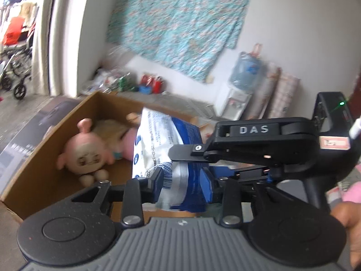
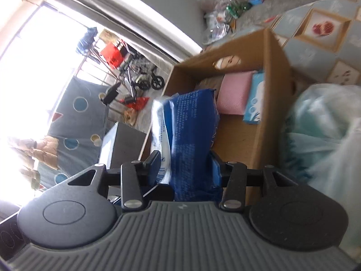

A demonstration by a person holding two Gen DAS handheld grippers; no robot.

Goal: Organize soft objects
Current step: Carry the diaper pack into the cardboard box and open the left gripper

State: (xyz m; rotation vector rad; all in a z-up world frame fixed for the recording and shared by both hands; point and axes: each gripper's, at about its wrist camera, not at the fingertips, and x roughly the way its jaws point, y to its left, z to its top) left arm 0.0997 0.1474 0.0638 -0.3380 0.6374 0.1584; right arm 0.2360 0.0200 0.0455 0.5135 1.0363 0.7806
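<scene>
A blue and white soft pack (image 1: 164, 146) is held over an open cardboard box (image 1: 45, 158). My left gripper (image 1: 182, 185) is shut on the pack's near end. My right gripper (image 2: 187, 169) is shut on the same pack (image 2: 191, 135); its black body (image 1: 259, 144) crosses the left wrist view from the right. Inside the box lie a pink plush doll (image 1: 88, 155), a pink soft pack (image 2: 234, 92) and a light blue tissue pack (image 2: 255, 99). The box also shows in the right wrist view (image 2: 268, 113).
A light blue plastic bag (image 2: 327, 135) lies right of the box on a patterned mat (image 2: 315, 33). A water dispenser (image 1: 239, 90) and rolled mats stand by the far wall. A dark flat box (image 1: 29, 135) lies left of the cardboard box. A stroller (image 1: 15, 72) stands at the doorway.
</scene>
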